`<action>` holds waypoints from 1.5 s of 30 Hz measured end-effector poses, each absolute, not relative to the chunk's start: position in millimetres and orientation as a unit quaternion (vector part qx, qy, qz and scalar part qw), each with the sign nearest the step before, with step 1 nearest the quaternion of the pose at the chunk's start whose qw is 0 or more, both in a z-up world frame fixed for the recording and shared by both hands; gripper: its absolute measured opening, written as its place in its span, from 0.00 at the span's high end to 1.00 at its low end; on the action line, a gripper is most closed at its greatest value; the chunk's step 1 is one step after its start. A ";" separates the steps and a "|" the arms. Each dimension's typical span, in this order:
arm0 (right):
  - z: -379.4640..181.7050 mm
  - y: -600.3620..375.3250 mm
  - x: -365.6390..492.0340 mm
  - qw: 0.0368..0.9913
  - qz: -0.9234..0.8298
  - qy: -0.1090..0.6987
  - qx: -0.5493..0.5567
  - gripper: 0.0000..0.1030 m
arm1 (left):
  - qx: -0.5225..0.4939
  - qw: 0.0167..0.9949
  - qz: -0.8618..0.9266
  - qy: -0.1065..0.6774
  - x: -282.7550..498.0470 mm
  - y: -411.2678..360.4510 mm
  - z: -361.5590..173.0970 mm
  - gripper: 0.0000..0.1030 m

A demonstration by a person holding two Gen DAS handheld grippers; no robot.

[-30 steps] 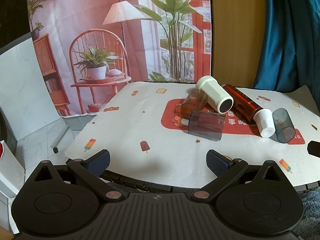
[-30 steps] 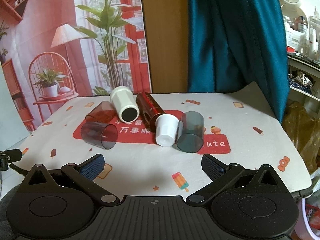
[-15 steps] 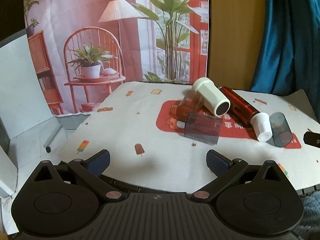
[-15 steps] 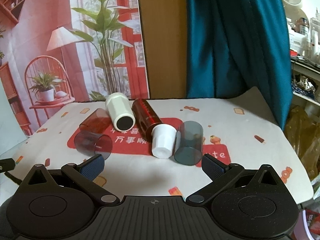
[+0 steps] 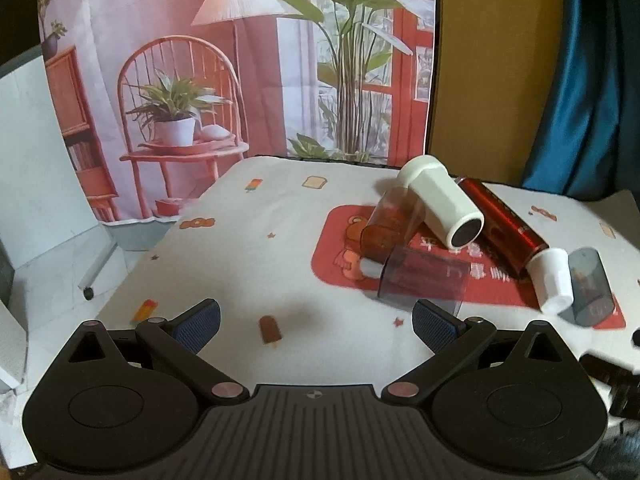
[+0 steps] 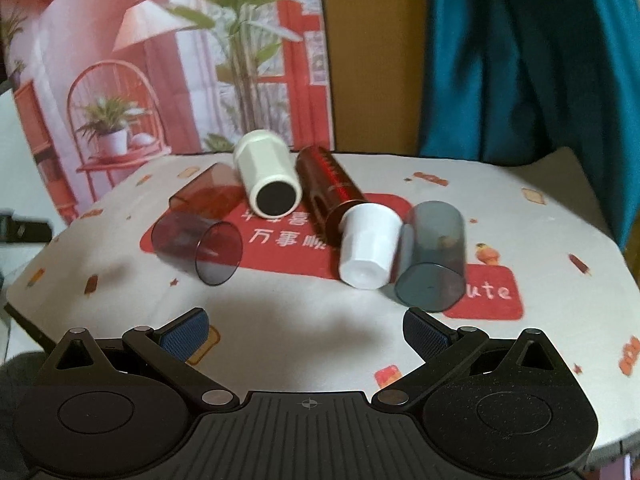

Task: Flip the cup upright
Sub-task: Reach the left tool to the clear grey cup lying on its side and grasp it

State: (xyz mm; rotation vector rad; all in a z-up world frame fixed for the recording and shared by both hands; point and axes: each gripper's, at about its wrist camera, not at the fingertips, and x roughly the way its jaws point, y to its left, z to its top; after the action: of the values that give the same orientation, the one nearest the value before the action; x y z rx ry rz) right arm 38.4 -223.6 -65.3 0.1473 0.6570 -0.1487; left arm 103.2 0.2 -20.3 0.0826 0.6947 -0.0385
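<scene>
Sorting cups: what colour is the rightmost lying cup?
Translucent smoky grey cup; clearest in the right wrist view.

Red mat [image 6: 480,292] reads "ute"; also Chinese characters "万事".

A staged set in a room: a printed backdrop [image 5: 240,60] of a sunroom hangs behind the cloth-covered worktop [image 5: 248,248], beside a teal curtain [image 6: 528,60].
</scene>
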 end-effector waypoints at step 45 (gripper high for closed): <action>-111.9 -237.1 83.4 0.910 -0.030 0.401 0.105 0.00 | -0.087 0.854 -0.278 0.431 190.7 -47.5 -111.7 0.38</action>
State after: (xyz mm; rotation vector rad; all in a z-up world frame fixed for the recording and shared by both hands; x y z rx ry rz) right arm 83.4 -237.1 -111.9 0.2161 0.8271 -0.0619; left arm 190.7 -47.5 -111.7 -0.1826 0.9061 -0.5842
